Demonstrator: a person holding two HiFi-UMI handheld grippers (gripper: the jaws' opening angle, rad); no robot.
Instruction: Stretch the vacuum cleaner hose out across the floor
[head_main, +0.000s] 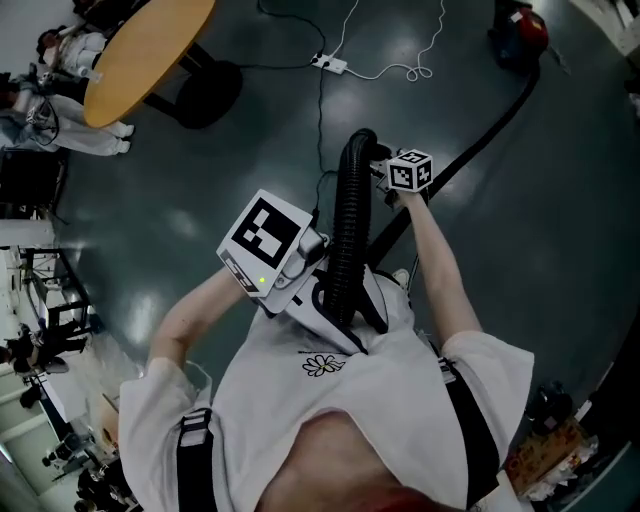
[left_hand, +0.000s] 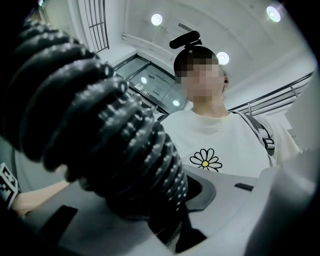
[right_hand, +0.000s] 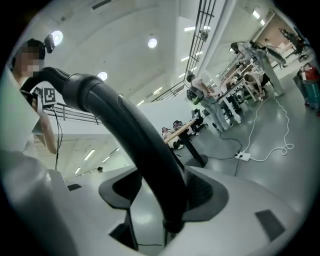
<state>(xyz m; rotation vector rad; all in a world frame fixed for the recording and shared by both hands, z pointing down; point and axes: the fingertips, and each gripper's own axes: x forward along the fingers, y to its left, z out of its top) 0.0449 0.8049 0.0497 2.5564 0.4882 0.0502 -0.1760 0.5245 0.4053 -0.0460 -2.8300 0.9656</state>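
Observation:
In the head view a black ribbed vacuum hose (head_main: 350, 220) rises in front of the person's chest and bends over at the top. My left gripper (head_main: 335, 290), with its large marker cube, is shut on the lower part of that hose; in the left gripper view the ribbed hose (left_hand: 100, 125) fills the space between the jaws (left_hand: 150, 210). My right gripper (head_main: 385, 172) holds the top bend, shut on the smooth black tube (right_hand: 130, 130) that crosses its jaws (right_hand: 172, 200). From there the smooth tube (head_main: 480, 140) runs across the floor to the red vacuum cleaner (head_main: 520, 35) at the upper right.
A round wooden table (head_main: 150, 50) on a dark base stands at the upper left. A white power strip (head_main: 328, 63) with a coiled white cable lies on the floor beyond the hose. People and equipment line the left edge, and boxes sit at the lower right.

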